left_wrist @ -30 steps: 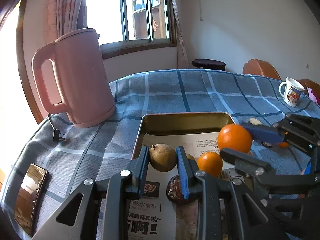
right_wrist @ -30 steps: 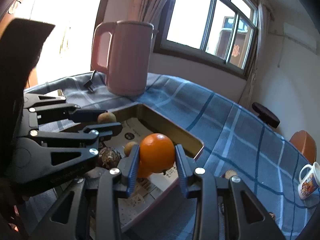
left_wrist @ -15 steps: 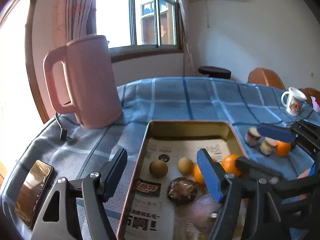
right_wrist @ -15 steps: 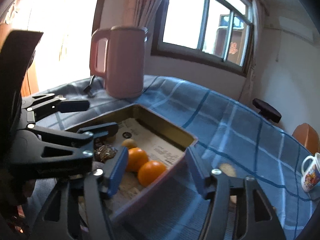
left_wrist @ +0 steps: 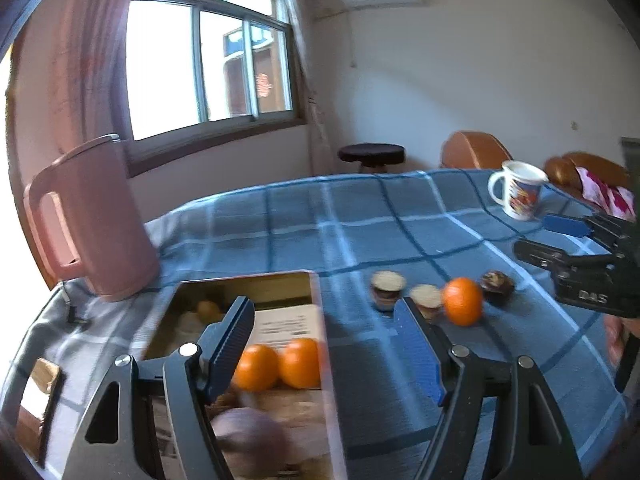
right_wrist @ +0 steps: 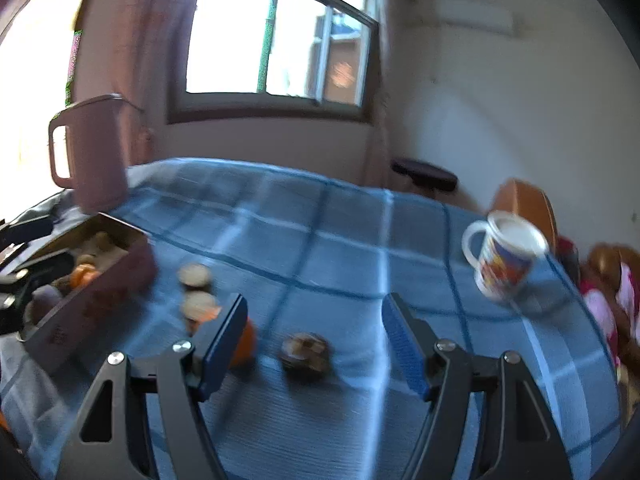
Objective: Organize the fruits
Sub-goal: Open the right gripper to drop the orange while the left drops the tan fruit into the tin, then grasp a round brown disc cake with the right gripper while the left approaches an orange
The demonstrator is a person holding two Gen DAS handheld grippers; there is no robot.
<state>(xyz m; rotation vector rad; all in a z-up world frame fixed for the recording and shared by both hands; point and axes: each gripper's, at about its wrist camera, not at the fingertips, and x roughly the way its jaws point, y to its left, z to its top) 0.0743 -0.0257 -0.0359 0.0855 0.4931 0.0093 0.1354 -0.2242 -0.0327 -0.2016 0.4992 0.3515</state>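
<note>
My left gripper stands open and empty over the right rim of the gold tray. In the tray lie two oranges, a small yellowish fruit and a blurred purple fruit. On the blue cloth right of the tray sit two cut-topped brown fruits, a loose orange and a dark round fruit. My right gripper hovers above the dark fruit, its jaws opening and its pads not touching the fruit. Its left finger half hides the loose orange.
A pink kettle stands at the back left beside the tray. A phone lies at the near left edge. A printed mug stands on the far right of the cloth. Chairs and a stool are beyond the table.
The left gripper let go of a brown fruit and the right gripper let go of an orange in the tray. Both opened and swung right towards the fruits on the cloth.
</note>
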